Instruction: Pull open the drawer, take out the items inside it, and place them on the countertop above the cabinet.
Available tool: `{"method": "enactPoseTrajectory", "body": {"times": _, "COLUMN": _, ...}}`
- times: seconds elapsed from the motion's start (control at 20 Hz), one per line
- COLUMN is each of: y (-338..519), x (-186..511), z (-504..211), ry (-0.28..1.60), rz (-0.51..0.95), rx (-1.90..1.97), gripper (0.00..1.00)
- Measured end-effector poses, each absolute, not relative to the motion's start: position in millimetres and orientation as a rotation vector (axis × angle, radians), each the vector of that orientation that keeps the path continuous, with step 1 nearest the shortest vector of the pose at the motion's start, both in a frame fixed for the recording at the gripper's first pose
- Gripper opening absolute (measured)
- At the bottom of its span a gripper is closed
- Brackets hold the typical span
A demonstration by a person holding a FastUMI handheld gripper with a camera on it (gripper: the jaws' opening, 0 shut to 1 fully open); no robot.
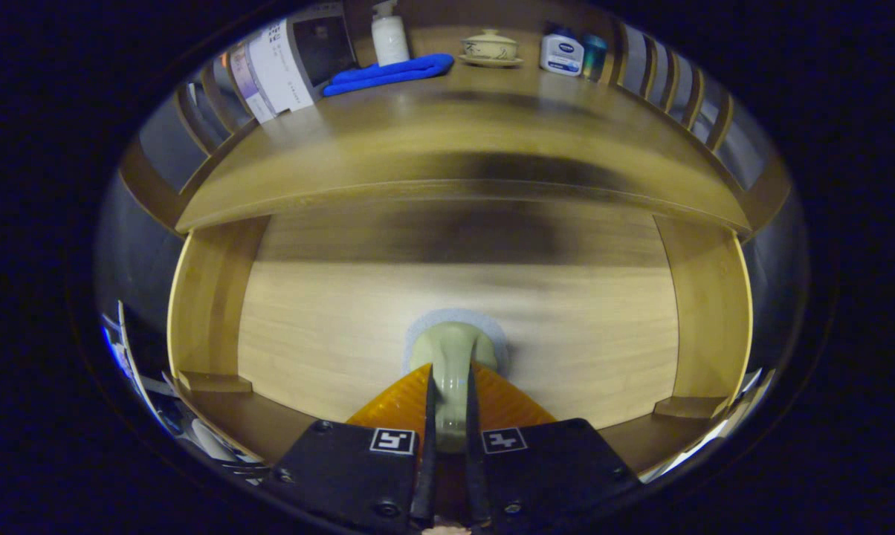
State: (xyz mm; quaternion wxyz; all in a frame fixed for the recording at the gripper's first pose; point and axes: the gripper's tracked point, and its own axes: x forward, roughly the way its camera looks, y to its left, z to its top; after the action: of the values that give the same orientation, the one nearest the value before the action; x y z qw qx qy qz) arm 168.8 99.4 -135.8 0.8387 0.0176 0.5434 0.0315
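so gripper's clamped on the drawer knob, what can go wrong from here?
1. The gripper holds the rounded knob by its narrow sides; it could slip off mid-pull.
2. The image is motion-blurred, so the pull seems fast; the bottle and lidded cup on the countertop could be jolted.

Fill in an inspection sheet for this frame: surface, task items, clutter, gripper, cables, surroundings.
Surface: wooden countertop above the cabinet, bare in its front part.
Job's things: drawer front with a pale knob on a round backing; whether the drawer is pulled out cannot be told; contents hidden.
Clutter: at the back of the countertop, a blue cloth, white pump bottle, lidded ceramic bowl, white jar, teal cup and a leaning book.
Gripper: gripper shut on the knob, a finger on each side.
Cables: nothing seen.
Surroundings: slatted wooden rails flank the countertop.
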Motion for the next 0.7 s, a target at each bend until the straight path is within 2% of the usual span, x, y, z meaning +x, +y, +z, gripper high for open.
{"method": "enactPoseTrajectory", "body": {"times": 0.5, "y": 96, "x": 159, "z": -52, "ry": 1.000, "rz": 0.107, "rx": 0.030, "gripper": 0.19}}
{"method": "enactPoseTrajectory", "body": {"times": 0.7, "y": 88, "x": 176, "z": -12, "ry": 0.932, "rz": 0.101, "rx": 0.043, "gripper": 0.19}}
